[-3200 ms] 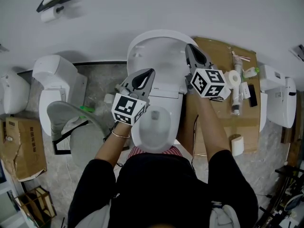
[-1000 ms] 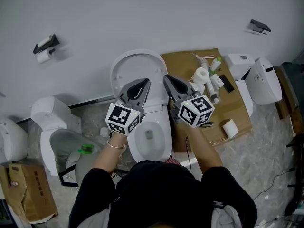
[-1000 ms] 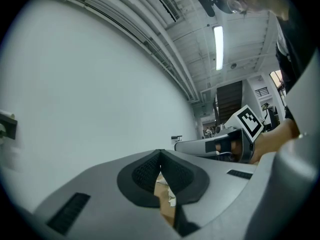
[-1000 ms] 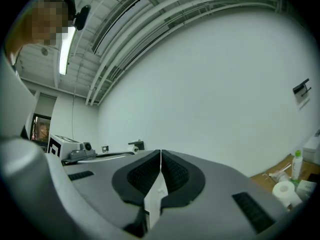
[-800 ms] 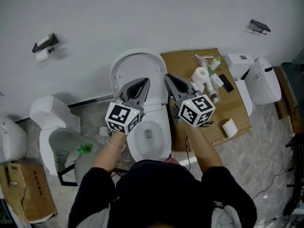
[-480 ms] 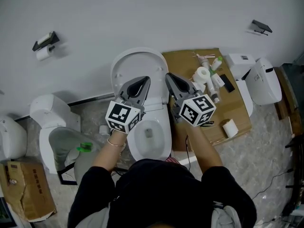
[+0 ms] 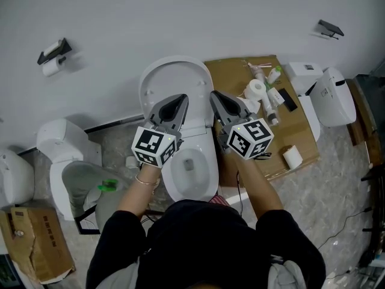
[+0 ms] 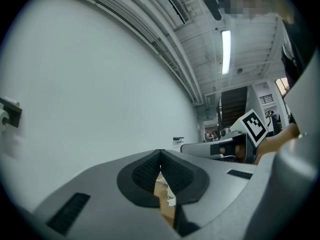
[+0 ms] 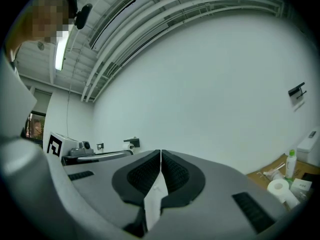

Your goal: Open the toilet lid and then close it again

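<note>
**Now: lid up, both grippers closed and empty**

From my seat, the far left of the head view has a paper holder (image 7: 52, 52) on the wall. A second toilet (image 7: 60, 152) stands below it, and a cardboard box (image 7: 33, 245) sits on the floor in the corner.

Next comes the left gripper (image 7: 179, 101), held above the rear of the bowl (image 7: 191, 170). Its own camera shows me the two jaws pressed together at the tips with nothing between them. Lower down there is only a slit, and brown cardboard peeks through it.

The toilet lid (image 7: 174, 76) stands raised, leaning back towards the white wall (image 7: 180, 11), just beyond both gripper tips. I cannot tell whether either tip touches it.

The right gripper (image 7: 218, 99) sits just beside the left one, over the bowl's right edge. Its jaws are likewise closed tip to tip, gripping nothing, and a pale surface shows through the slit under the tips.

Right of the toilet lies a cardboard sheet (image 7: 304, 140) carrying paper rolls (image 7: 255, 90), a green-capped bottle (image 7: 274, 76) and other small items. Beyond it stands a white ceramic unit (image 7: 337, 98), with a dark bracket (image 7: 330, 27) fixed to the wall above.
</note>
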The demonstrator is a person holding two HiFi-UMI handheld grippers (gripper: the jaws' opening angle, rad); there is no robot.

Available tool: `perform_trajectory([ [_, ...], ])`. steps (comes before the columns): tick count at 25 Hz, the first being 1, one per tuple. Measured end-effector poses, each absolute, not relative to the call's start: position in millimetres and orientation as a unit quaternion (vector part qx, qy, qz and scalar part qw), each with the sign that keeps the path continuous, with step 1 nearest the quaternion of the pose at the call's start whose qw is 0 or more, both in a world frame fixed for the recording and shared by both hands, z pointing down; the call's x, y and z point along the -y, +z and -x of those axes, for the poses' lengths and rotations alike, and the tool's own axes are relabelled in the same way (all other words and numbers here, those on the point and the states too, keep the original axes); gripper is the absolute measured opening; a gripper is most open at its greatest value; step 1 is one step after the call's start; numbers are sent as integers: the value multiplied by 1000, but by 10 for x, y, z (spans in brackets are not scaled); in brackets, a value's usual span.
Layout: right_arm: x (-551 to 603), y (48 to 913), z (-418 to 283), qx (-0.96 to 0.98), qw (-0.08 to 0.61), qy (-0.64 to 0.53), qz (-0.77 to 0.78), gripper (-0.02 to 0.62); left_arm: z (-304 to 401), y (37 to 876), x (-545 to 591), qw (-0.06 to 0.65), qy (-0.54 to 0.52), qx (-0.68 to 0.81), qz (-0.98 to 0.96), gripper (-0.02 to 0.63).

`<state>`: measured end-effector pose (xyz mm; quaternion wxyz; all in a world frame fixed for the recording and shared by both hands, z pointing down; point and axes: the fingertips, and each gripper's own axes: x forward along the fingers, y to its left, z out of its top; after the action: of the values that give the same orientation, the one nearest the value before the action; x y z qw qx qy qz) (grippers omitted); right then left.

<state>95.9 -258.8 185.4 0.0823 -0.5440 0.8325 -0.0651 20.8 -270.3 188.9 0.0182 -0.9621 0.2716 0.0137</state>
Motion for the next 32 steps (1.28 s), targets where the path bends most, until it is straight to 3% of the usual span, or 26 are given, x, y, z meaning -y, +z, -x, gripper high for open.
perform_trajectory([
  [13,2417,2086,-1111,-801,51,-54,594,21,-314,1979,2593,46,1,-248,968,3],
  [32,3304,2590,-1626,-837,25,-81,540,23,-682,2304,3282,13,-26,-357,934,3],
])
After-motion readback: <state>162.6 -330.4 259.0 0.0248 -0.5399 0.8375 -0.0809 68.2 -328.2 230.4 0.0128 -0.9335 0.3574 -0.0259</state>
